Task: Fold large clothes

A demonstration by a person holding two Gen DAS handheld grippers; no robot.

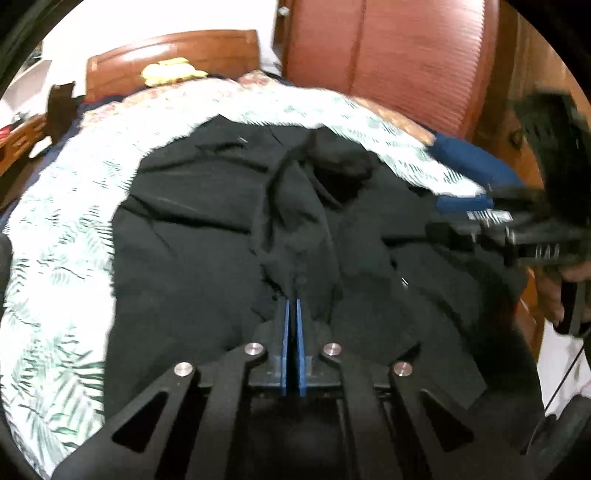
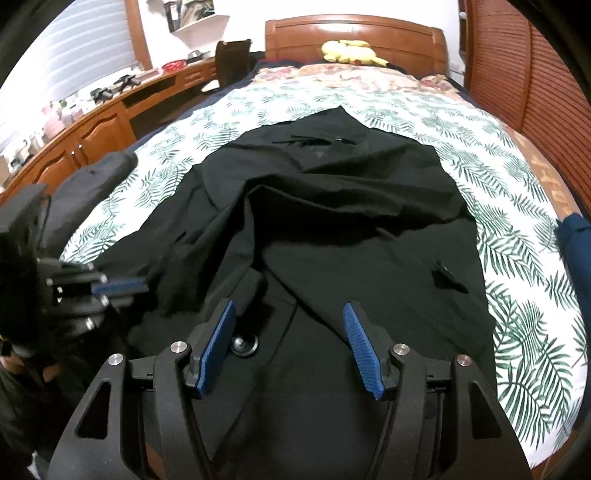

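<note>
Bedroom, leaf-print bedspread [image 2: 517, 236] under a black coat [image 2: 332, 206] lying lengthwise toward the wooden headboard [image 2: 351, 33].
Coat sits mid-bed, long axis foot to head, near end at both grippers; bare bedspread shows on both sides and beyond it. Left gripper [image 1: 293, 306] has its blue pads pressed together on a raised coat fold. Right gripper [image 2: 290, 314] hangs wide over the coat front, gripping nothing.

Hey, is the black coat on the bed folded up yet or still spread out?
Mostly spread out, rumpled: the black coat covers much of the bedspread, one flap turned over its middle.
</note>
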